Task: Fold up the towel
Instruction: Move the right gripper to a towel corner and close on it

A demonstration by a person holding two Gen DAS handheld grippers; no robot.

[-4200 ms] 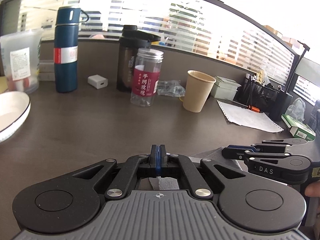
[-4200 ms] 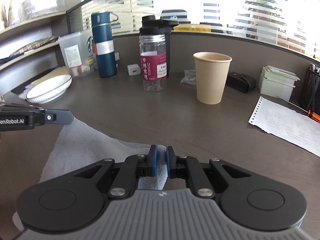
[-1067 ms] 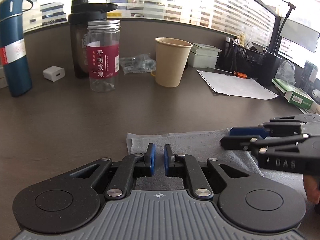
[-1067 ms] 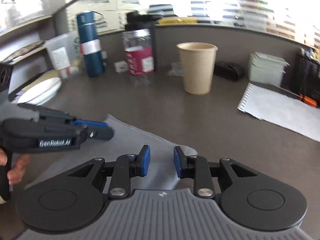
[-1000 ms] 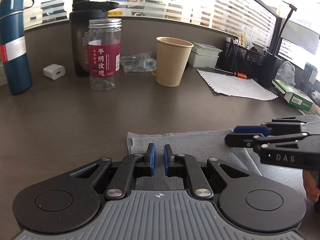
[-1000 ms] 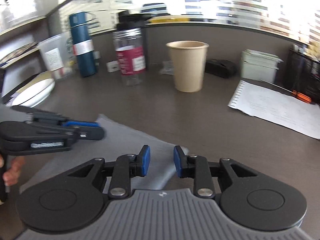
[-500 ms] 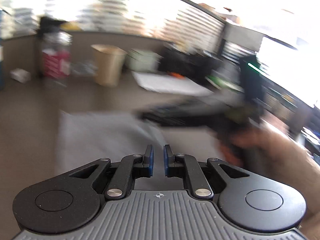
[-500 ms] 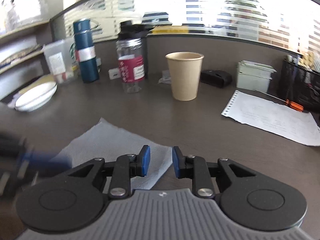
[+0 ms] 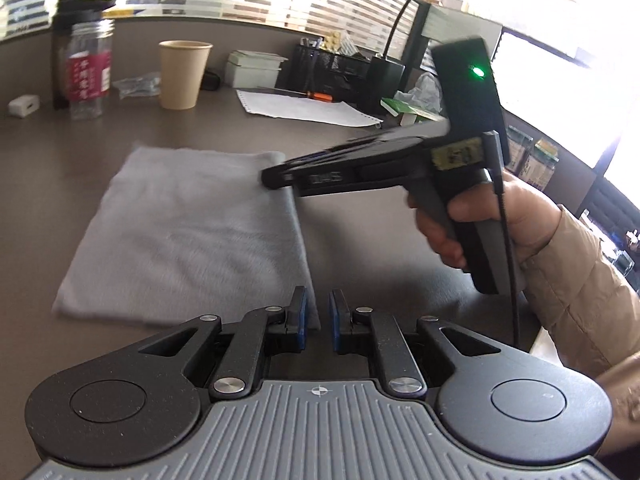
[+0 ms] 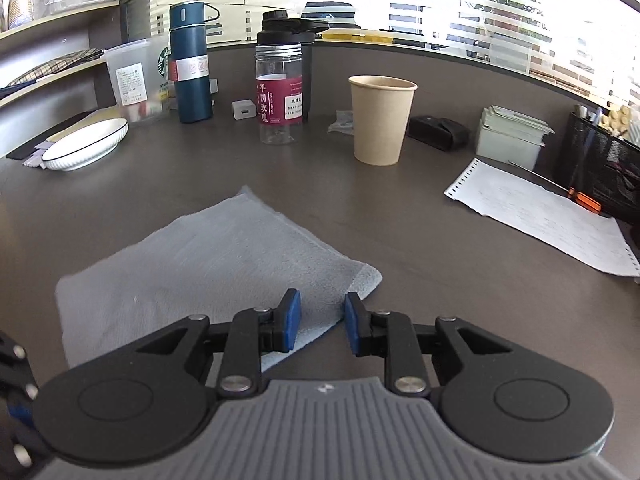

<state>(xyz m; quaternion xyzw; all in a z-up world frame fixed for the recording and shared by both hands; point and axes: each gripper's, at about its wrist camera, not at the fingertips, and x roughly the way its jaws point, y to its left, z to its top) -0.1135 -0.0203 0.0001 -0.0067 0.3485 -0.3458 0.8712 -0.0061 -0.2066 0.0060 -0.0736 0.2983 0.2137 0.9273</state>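
Grey towel [image 10: 208, 276] lies folded flat on desk [image 10: 400, 232]. Left gripper [image 9: 316, 314] narrowly parted, empty, at towel's near corner. Right gripper [image 10: 320, 314] parted wider, empty.

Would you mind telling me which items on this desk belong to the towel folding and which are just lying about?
Part of the job:
grey towel
left gripper, open
right gripper, open

Just lying about:
paper cup
clear jar with red label
blue flask
white plate
printed sheet
white charger
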